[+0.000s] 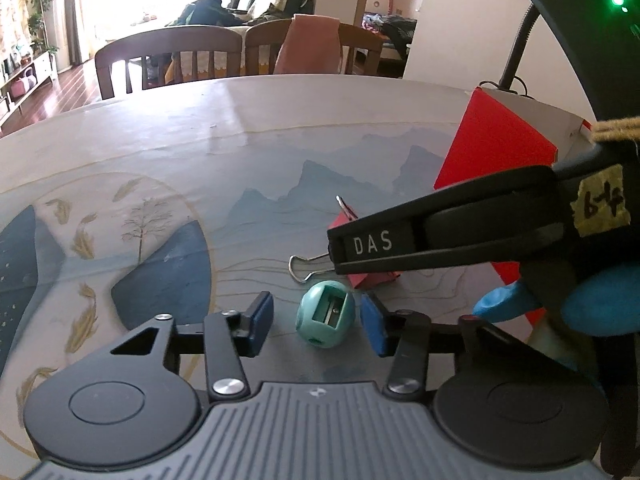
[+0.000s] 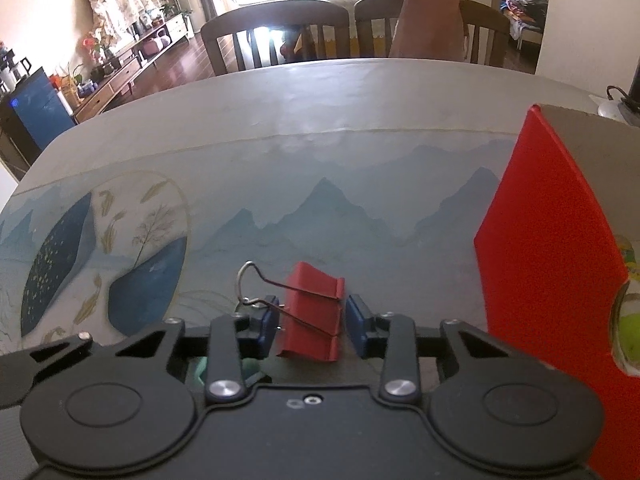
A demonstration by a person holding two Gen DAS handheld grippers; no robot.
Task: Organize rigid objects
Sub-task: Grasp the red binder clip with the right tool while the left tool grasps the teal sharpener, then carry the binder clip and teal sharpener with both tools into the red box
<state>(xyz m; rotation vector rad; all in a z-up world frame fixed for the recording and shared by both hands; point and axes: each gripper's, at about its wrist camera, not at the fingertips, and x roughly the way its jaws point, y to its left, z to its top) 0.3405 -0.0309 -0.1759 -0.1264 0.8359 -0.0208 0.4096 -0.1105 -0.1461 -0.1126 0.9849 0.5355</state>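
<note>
A teal round pencil sharpener (image 1: pixel 325 315) lies on the table mat between the open fingers of my left gripper (image 1: pixel 318 323), touching neither pad. A red binder clip (image 2: pixel 312 311) with wire handles lies on the mat between the fingers of my right gripper (image 2: pixel 313 321); the pads stand close on each side with small gaps. In the left wrist view the clip (image 1: pixel 370 278) shows partly under the right gripper's black finger (image 1: pixel 404 242).
A red open box (image 2: pixel 548 264) stands at the right with a yellow-green object inside; it also shows in the left wrist view (image 1: pixel 500 148). The printed mat (image 2: pixel 280 200) covers the table. Wooden chairs (image 2: pixel 280 32) stand at the far edge. A lamp neck (image 1: pixel 516 48) rises behind the box.
</note>
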